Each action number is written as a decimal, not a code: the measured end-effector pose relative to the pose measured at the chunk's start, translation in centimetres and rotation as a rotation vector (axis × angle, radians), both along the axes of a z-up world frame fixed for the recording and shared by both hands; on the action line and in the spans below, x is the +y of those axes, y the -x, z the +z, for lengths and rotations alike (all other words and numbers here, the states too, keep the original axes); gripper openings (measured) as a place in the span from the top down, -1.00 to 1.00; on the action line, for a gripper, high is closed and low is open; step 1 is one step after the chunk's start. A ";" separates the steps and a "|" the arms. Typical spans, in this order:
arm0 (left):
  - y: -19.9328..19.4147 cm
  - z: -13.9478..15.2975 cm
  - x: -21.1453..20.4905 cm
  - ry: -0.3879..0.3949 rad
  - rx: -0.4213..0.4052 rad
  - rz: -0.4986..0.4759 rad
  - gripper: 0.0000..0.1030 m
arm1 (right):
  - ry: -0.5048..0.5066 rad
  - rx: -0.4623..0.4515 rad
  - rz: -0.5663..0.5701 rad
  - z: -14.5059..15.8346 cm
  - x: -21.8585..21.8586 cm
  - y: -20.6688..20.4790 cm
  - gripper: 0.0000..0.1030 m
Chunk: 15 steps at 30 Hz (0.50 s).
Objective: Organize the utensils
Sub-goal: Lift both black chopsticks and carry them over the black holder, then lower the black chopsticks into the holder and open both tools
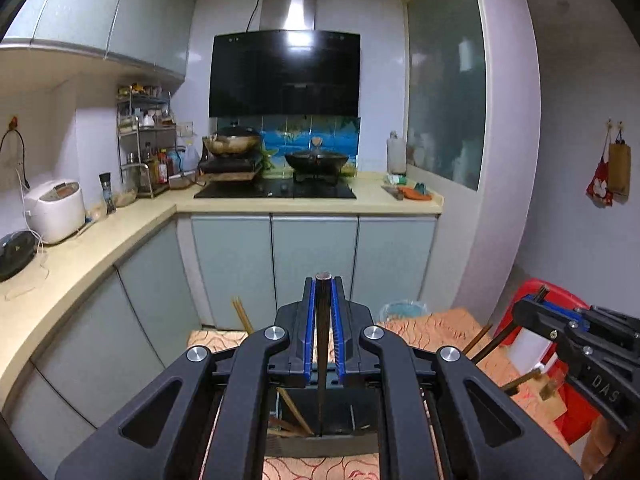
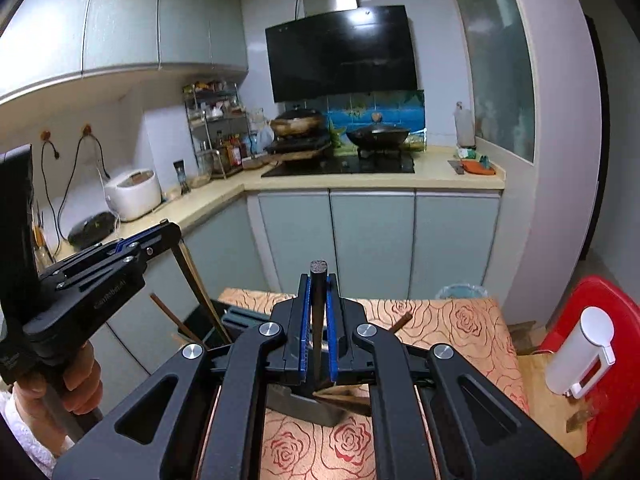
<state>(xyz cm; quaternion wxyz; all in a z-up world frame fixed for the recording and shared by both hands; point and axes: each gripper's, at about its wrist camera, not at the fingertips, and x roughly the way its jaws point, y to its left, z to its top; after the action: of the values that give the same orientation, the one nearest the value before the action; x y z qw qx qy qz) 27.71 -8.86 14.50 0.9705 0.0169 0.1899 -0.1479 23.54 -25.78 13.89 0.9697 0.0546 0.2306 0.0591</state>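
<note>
Dark and slender, a round-ended chopstick (image 1: 323,320) is pinched upright between the blue pads (image 1: 338,320) of the left claw (image 1: 323,292), its lower tip inside the black holder (image 1: 320,412) directly beneath, where brown chopsticks (image 1: 294,412) already lean. A second dark chopstick (image 2: 318,312) is pinched likewise by the right claw (image 2: 318,292), above the rose-patterned cloth (image 2: 452,320). Each stick is best kept vertical and lowered deep into the holder before the pinch is eased, or it may tip out.

Both wrist views face the stove (image 1: 275,190) at 12 o'clock, well off. Each looks low over the rose-patterned table (image 2: 448,320). They share counter (image 1: 100,236) and cabinets.
</note>
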 end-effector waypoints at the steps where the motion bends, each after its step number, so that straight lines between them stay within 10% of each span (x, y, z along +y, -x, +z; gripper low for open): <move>1: 0.0 -0.3 0.1 0.001 0.004 0.000 0.85 | -0.001 0.006 0.001 -0.2 0.0 -0.2 0.85; 15: 0.9 -1.3 1.1 -0.007 0.020 0.006 0.82 | 0.024 0.030 0.041 -1.3 1.8 -0.4 0.85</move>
<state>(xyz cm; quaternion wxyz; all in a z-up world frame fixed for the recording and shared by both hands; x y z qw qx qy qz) 26.78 -7.81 13.22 0.9688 0.0181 0.2002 -0.1447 23.90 -24.00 12.63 0.9653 0.0391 0.2469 0.0755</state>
